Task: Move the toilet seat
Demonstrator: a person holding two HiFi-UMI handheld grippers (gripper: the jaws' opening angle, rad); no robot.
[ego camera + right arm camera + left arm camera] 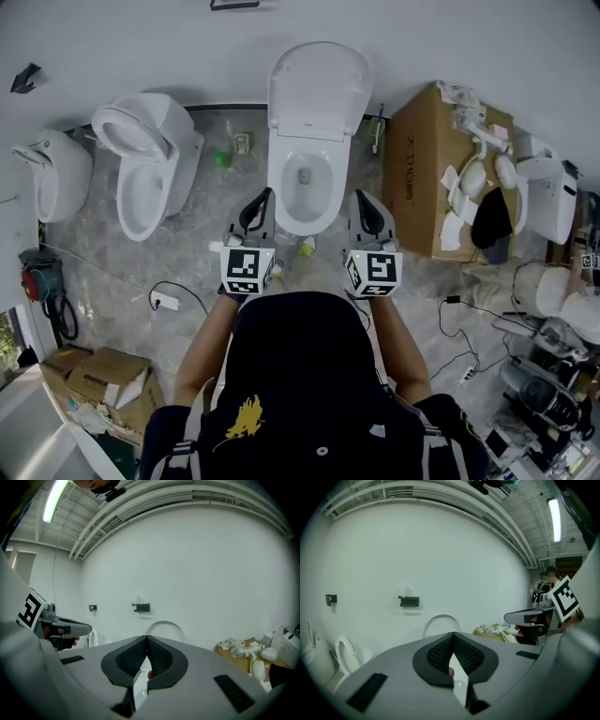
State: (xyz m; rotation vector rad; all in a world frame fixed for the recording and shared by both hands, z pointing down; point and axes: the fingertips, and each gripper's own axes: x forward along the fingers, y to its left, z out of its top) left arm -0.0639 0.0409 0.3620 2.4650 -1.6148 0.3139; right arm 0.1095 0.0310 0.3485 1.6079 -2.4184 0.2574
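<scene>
Containers
- Middle toilet [302, 202]: open bowl, water and a dark drain at the bottom. It lies ahead of both sets of fingertips and between them. The toilet seat [319, 89] stands raised against the wall, beyond the bowl and well past the fingertips.
- Cardboard box [422, 178], right of the right fingertips: white moulded parts [473, 173] heaped on top.
- Second toilet [150, 173], left of the left fingertips: seat up, bowl bare.
- Open cardboard boxes [103, 375], back left behind the person: pale packing inside.

Surroundings
- White wall fixture [56, 173], far left.
- Cables and a power strip [164, 301] on the floor, left of the person's arm.
- Green bottle [222, 157] on the floor between the two toilets.

Grippers
- Left gripper [267, 195]: fingers clenched, pads together, nothing between them, beside the bowl's left rim.
- Right gripper [360, 195]: fingers clenched, empty, beside the right rim.

Views
- Only the head view shows the bowl and floor.
- The left gripper view adds a dark wall bracket [408, 601] above the seat's arc [441, 623].
- The right gripper view shows the ceiling lamp [54, 501].
</scene>
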